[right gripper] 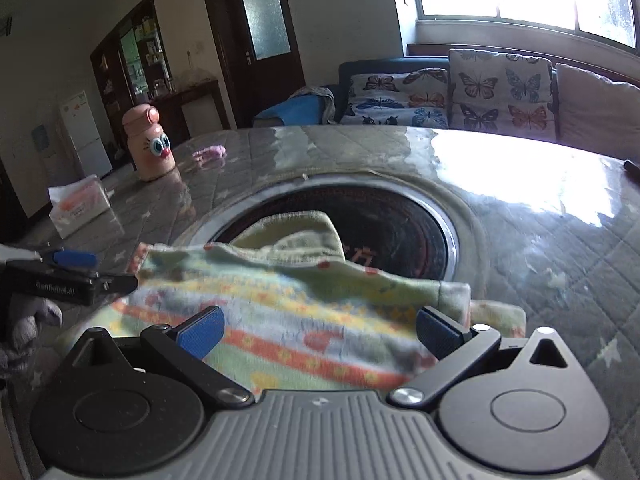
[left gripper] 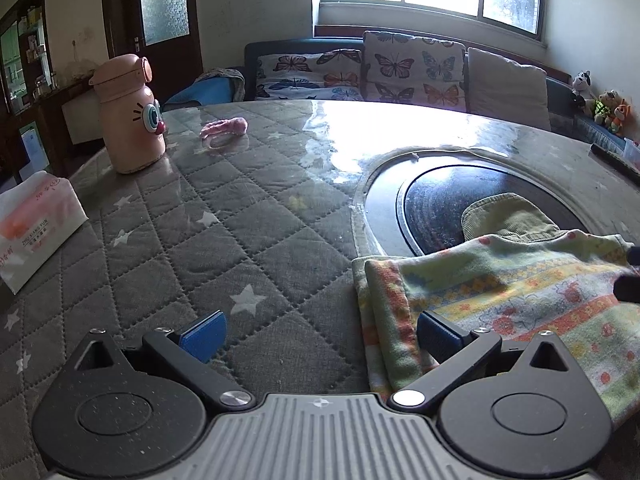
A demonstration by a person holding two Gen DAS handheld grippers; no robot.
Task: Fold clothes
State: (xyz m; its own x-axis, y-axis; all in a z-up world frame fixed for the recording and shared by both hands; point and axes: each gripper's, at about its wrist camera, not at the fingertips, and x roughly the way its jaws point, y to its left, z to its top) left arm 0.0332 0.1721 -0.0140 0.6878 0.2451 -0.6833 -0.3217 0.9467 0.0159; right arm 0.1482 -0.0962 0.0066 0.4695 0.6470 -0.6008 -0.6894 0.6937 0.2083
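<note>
We hold both hand-held grippers wide open over a small striped garment [right gripper: 304,320] lying flat on the quilted table [left gripper: 208,240], lower right in the left view. Our left hand-held gripper [left gripper: 320,334] straddles its edge; the right hand-held gripper [right gripper: 318,332] hovers above, gripping nothing, likely ready to fold.

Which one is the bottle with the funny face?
Find the grey quilted table with white stars. At its far left corner stands the pink bottle, upright, beside a small pink hair tie. Only it has big cartoon eyes and a red nose.
</note>
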